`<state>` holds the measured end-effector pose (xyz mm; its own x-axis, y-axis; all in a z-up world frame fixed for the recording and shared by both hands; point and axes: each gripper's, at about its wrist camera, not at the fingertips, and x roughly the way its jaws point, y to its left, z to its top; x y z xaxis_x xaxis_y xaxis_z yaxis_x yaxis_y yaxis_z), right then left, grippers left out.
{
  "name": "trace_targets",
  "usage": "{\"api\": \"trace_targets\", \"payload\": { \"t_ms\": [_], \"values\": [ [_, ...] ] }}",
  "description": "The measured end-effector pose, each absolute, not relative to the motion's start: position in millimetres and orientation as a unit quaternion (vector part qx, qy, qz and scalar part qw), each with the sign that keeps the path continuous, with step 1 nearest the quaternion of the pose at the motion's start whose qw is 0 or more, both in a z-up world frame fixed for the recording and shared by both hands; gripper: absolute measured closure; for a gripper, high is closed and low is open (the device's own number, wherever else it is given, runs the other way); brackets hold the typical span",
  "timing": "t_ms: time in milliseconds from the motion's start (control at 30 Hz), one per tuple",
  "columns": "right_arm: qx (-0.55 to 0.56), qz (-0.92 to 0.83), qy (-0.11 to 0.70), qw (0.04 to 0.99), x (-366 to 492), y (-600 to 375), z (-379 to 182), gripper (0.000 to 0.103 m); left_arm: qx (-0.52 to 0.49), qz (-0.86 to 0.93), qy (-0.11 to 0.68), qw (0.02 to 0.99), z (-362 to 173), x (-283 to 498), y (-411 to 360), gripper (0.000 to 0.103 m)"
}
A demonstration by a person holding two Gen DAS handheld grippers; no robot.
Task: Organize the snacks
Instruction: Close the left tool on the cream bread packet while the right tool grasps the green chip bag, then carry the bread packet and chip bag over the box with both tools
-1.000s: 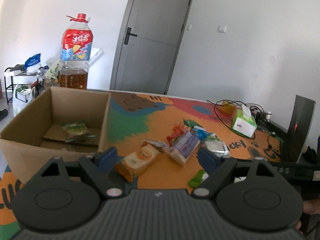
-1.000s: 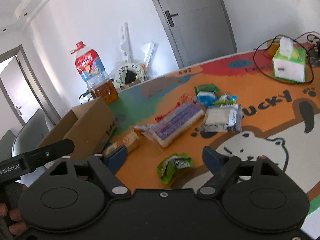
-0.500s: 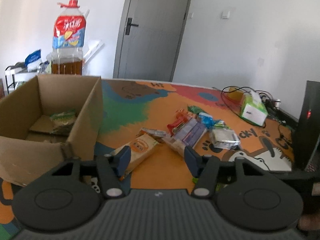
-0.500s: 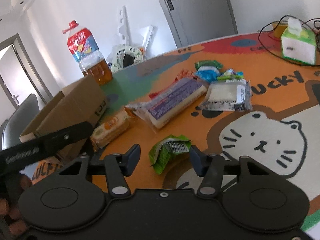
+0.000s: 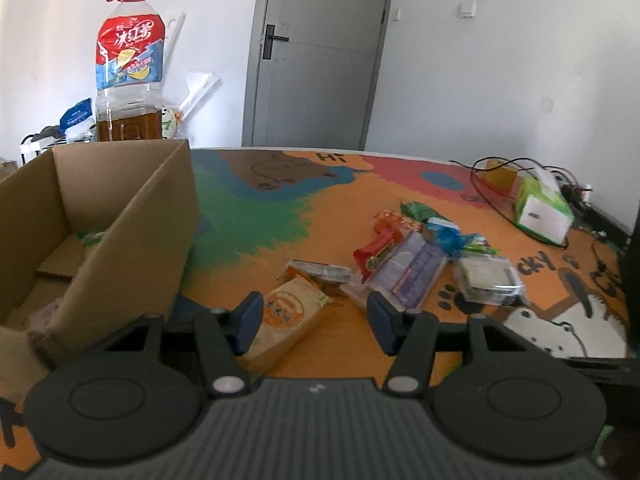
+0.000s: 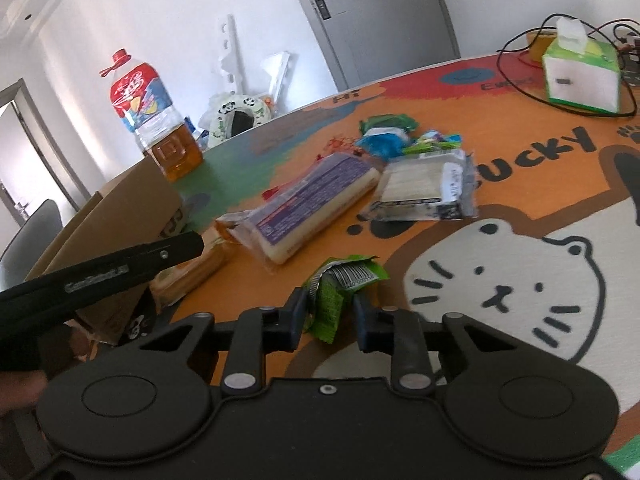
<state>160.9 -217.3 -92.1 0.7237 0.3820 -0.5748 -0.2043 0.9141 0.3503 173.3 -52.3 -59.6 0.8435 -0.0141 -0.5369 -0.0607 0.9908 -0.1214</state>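
Note:
An open cardboard box [image 5: 120,216] stands at the table's left and holds some snack packets. Several snack packets lie on the colourful mat. My left gripper [image 5: 316,320] is open around the near end of an orange cracker packet [image 5: 288,320], which lies on the mat beside the box. My right gripper [image 6: 330,312] has its jaws closed on a small green wrapper [image 6: 340,288] that rests on the mat. A purple wafer pack [image 6: 308,208] and a silver-edged cracker pack [image 6: 424,188] lie beyond it.
A large iced-tea bottle [image 5: 128,68] stands behind the box. A green tissue box [image 6: 580,76] and cables [image 5: 504,176] sit at the far right. Red, blue and green small packets [image 5: 416,232] lie mid-table. The left gripper's arm [image 6: 100,276] crosses the right view.
Both grippers have moved forward and down toward the table. The right jaws have narrowed from wide open onto the green wrapper. The left jaws have narrowed around the orange packet.

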Motion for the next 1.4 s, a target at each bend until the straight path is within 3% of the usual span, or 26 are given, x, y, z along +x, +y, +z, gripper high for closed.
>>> {"api": "trace_targets", "payload": {
  "t_ms": [567, 633, 800, 1033, 1133, 1167, 1200, 1367, 1400],
  "values": [
    [0.137, 0.138, 0.332, 0.923, 161, -231, -89, 0.077, -0.073, 0.035, 0.307, 0.948, -79, 202, -41, 0.047],
    [0.135, 0.136, 0.332, 0.924, 160, -230, -88, 0.077, -0.084, 0.028, 0.320, 0.943, -83, 199, -40, 0.049],
    [0.136, 0.134, 0.332, 0.924, 159, -231, -88, 0.077, -0.077, 0.024, 0.317, 0.945, -83, 187, -42, 0.068],
    [0.133, 0.130, 0.336, 0.924, 160, -228, -88, 0.074, -0.076, 0.018, 0.317, 0.945, -83, 176, -44, 0.069],
    [0.125, 0.127, 0.333, 0.926, 159, -224, -88, 0.052, -0.076, 0.012, 0.315, 0.946, -82, 173, -47, 0.070],
    [0.123, 0.124, 0.332, 0.927, 159, -223, -88, 0.040, -0.077, 0.010, 0.314, 0.946, -81, 171, -47, 0.070],
    [0.119, 0.122, 0.330, 0.929, 160, -221, -89, 0.035, -0.077, 0.008, 0.312, 0.947, -79, 170, -47, 0.070],
    [0.105, 0.118, 0.326, 0.932, 165, -213, -90, 0.036, -0.081, 0.002, 0.300, 0.950, -68, 163, -46, 0.070],
    [0.102, 0.115, 0.326, 0.933, 167, -212, -90, 0.043, -0.082, 0.000, 0.297, 0.951, -66, 161, -46, 0.070]
  ]
}}
